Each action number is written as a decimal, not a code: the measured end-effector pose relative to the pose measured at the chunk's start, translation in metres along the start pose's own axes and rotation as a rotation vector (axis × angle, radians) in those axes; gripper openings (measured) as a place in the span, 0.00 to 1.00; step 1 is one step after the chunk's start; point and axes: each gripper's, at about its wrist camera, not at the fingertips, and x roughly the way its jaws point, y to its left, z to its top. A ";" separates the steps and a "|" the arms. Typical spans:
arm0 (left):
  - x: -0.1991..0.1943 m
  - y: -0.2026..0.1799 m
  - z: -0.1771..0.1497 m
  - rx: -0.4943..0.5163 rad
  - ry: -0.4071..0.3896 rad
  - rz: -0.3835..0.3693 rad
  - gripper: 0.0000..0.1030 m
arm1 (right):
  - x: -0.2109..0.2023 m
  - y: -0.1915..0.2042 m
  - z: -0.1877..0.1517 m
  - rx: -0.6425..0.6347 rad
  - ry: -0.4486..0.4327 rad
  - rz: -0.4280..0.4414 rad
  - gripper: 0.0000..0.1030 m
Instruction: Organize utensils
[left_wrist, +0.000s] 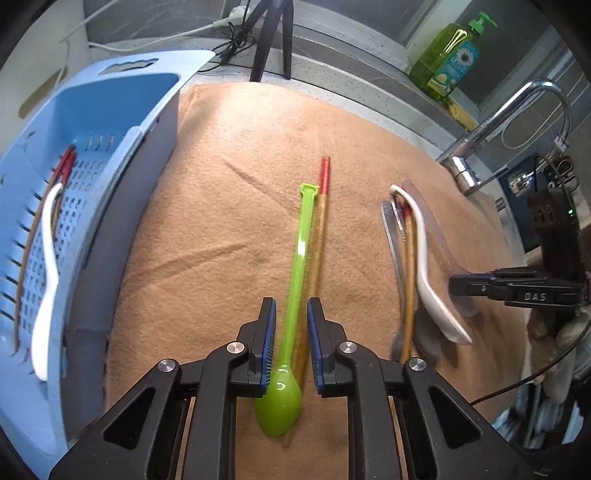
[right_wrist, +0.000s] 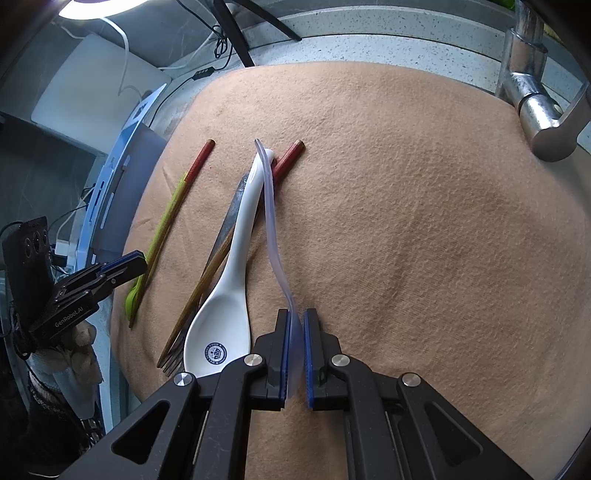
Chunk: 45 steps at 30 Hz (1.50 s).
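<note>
Utensils on cloth (right_wrist: 406, 221): pickup step. Left gripper (left_wrist: 291, 325) fingers open astride green spoon (left_wrist: 301, 258); right gripper (right_wrist: 295, 347) fingers near-closed on clear spoon (right_wrist: 271, 206). Next: clamp, lift, carry to basket (left_wrist: 110, 122).

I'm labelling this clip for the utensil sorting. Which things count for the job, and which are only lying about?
For the job: green spoon, clear spoon, white spoon, chopsticks, fork, blue basket.

Just lying about: soap bottle, faucet, tripod, cables.
</note>
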 end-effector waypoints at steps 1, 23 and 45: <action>0.002 -0.002 0.000 0.013 0.004 0.019 0.15 | 0.000 0.000 0.000 0.000 0.000 0.000 0.06; 0.012 -0.020 0.009 0.113 0.006 0.097 0.05 | -0.005 -0.002 -0.002 0.018 -0.023 0.006 0.06; -0.085 0.045 0.021 0.023 -0.167 0.106 0.05 | -0.030 0.133 0.045 -0.094 -0.126 0.183 0.06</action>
